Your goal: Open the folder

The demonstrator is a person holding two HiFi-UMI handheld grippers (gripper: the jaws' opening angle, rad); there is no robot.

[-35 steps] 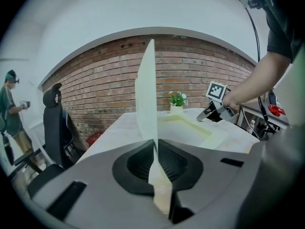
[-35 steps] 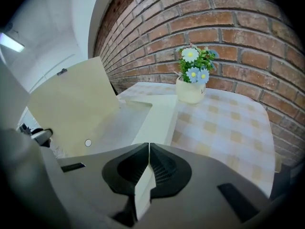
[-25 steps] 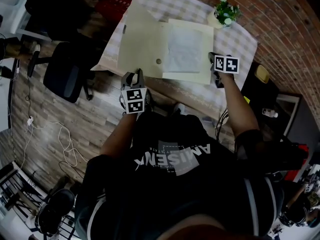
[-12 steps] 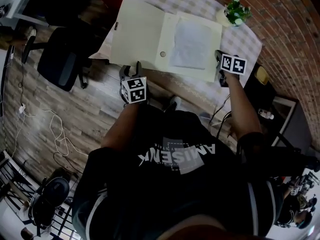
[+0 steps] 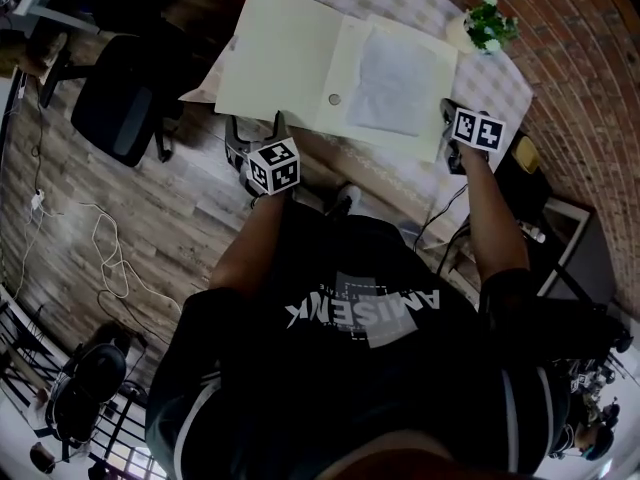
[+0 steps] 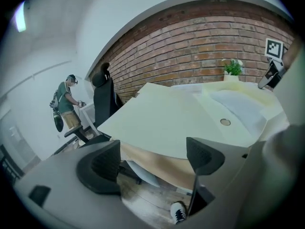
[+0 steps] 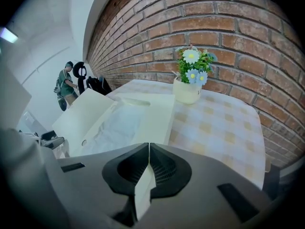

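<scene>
— Is the folder (image 5: 295, 58) open yet?
— I'd say so. It lies spread on the checked tablecloth (image 5: 505, 80), cover overhanging the edge. My left gripper (image 6: 152, 160) has just been opening, nothing between its jaws; my right gripper (image 7: 148, 174) pinches the folder's corner.
— The room?
— Brick wall (image 5: 590, 38), flowerpot (image 5: 487, 28), plank floor (image 5: 150, 228).

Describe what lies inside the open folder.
Inside the folder, a pale sheet lies on the right half and a round fastener sits near the fold. Whatever is under the sheet is covered.
</scene>
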